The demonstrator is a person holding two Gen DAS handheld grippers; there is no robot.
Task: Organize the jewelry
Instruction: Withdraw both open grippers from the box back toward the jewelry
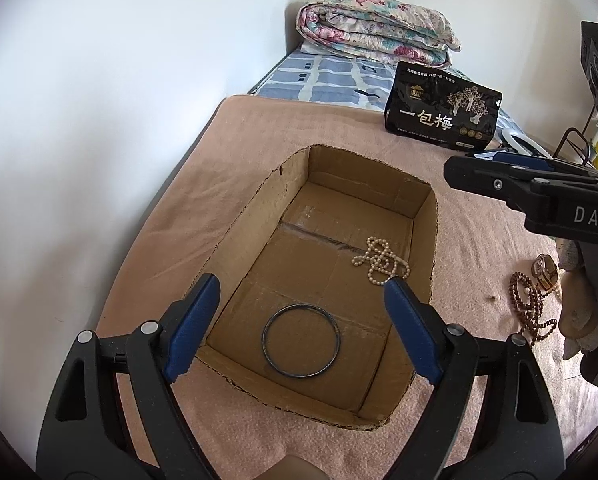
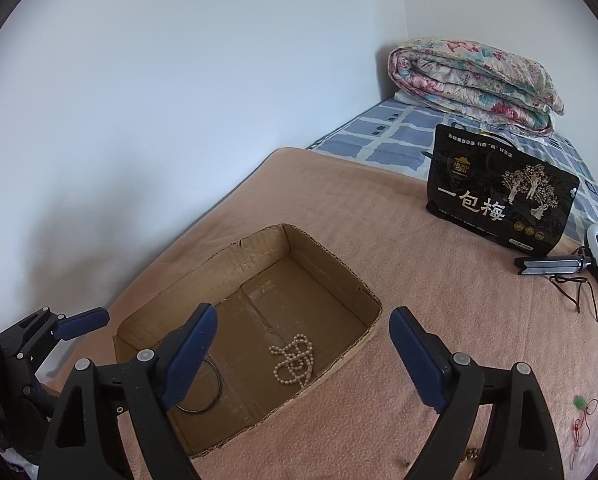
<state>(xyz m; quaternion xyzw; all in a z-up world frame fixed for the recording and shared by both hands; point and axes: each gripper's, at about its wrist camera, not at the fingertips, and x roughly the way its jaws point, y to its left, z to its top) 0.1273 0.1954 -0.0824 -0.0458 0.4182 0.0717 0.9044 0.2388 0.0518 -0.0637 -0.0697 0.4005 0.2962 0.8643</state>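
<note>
Pearl necklace (image 2: 293, 360) lying bunched on the floor of the open cardboard box (image 1: 259, 216), near the right-hand wall, loosely elongated along the box's length with no clear pointing end; dark bangle (image 1: 301, 340) flat at the near end, well apart from it. Both collected in one container, judged as the sorting step partly done, with the brown bead string (image 1: 529, 304) left outside on the pink blanket (image 1: 467, 240). Left tongs (image 1: 299, 320) and right tongs (image 2: 303, 356) both spread wide over the box, empty.
</note>
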